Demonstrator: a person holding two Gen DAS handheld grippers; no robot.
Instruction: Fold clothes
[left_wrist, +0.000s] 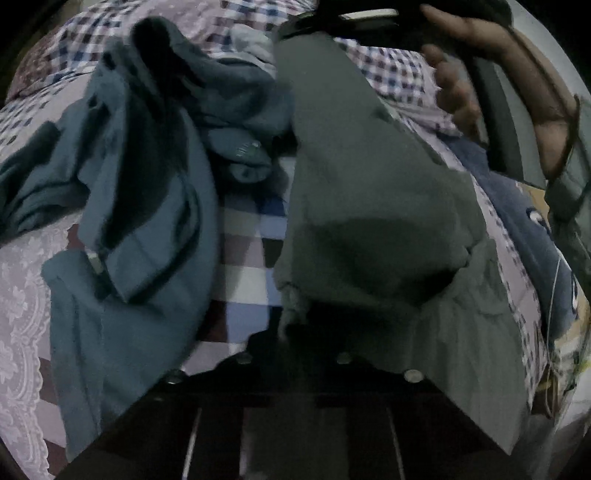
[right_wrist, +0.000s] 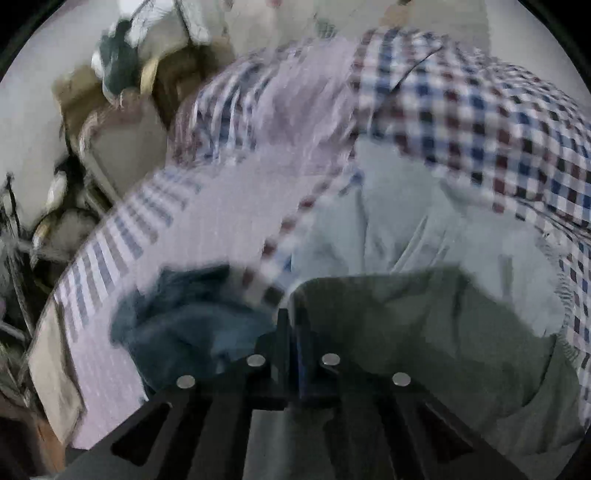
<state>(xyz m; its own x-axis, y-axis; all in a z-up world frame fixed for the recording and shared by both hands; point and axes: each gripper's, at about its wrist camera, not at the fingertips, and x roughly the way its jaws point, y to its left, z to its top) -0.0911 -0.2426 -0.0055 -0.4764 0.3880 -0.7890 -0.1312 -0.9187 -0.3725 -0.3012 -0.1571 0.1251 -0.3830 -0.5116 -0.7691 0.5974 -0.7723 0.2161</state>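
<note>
Olive garment (left_wrist: 369, 192) hides the left claw (left_wrist: 295, 332) tips; right view blurred.

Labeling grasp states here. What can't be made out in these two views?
- Left wrist: left gripper fingers buried under olive garment; state unclear.
- Right wrist: motion blur smears checkered bedsheet and the room clutter.
- Left wrist: navy garment cut off at edge.
</note>
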